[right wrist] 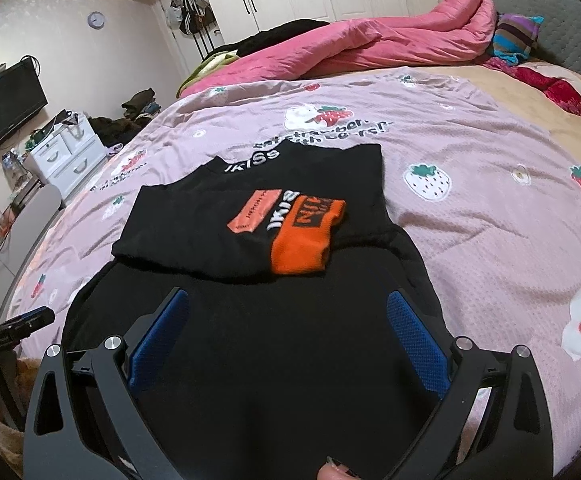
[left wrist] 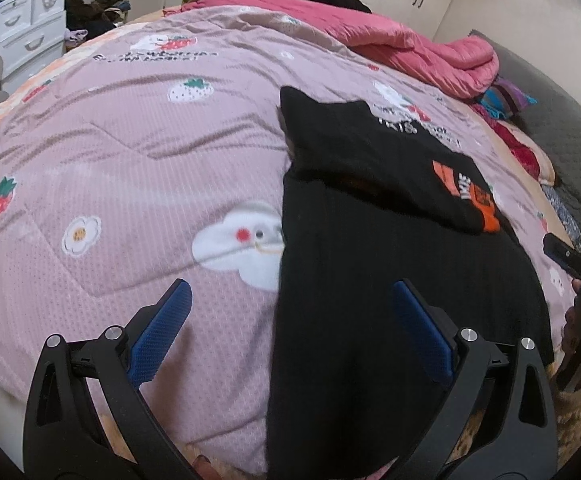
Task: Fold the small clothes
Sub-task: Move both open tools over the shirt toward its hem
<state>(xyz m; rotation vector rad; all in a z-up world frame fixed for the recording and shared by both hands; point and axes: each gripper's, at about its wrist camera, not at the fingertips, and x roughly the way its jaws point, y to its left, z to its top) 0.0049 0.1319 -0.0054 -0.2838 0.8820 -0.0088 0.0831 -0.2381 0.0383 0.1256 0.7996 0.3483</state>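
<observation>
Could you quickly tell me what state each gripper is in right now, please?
Left gripper: open, holding nothing, over the black garment edge.
Right gripper: open, holding nothing, above it.

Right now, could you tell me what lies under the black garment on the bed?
The black garment lies on the pink strawberry-print quilt, which shows all around it. A sleeve with an orange cuff is folded on top. Whatever lies directly beneath the cloth is covered.

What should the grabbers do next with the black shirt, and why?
Probably lower the right hand-held gripper onto the near hem of the black shirt and pinch it. Both it and the left hand-held gripper are open and empty, and only the shirt's far part is folded over, so the near part lies flat.
</observation>
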